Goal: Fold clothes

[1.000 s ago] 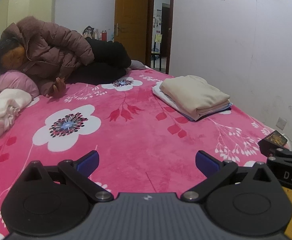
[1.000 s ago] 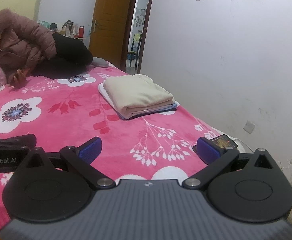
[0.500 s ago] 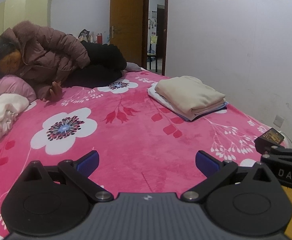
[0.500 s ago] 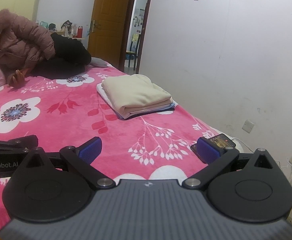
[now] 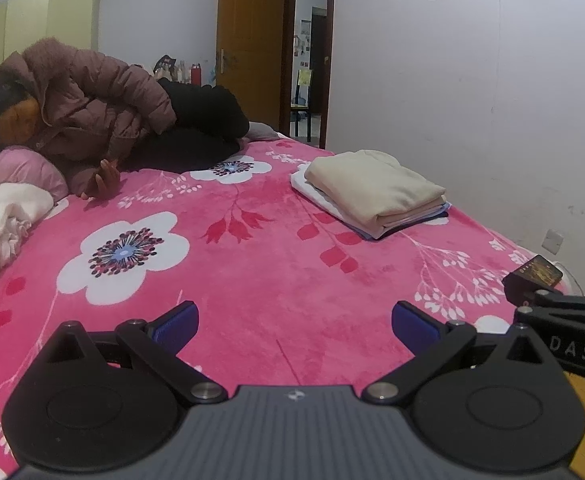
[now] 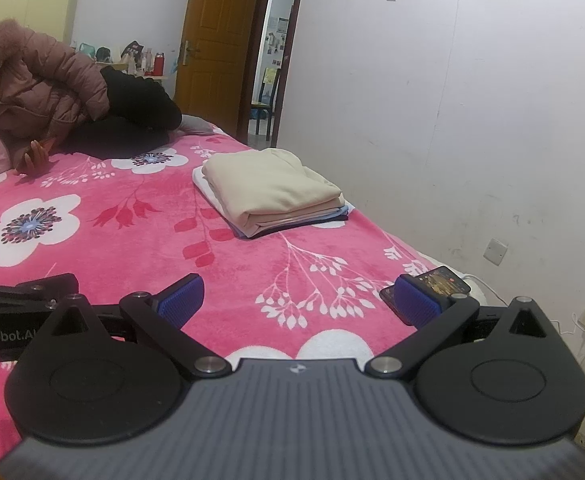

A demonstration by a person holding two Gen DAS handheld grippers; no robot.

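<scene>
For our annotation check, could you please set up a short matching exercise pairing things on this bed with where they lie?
Things:
1. folded clothes stack
2. phone
3. person in brown jacket
4. white bundle

Places:
A. near right bed corner
B. bed's left edge
C. right side, by the wall
D. far end, lying down

Pairs: 1-C, 2-A, 3-D, 4-B

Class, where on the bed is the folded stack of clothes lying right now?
In both wrist views the folded stack of clothes lies on the right side of the pink floral blanket, near the white wall, beyond the phone.
</scene>
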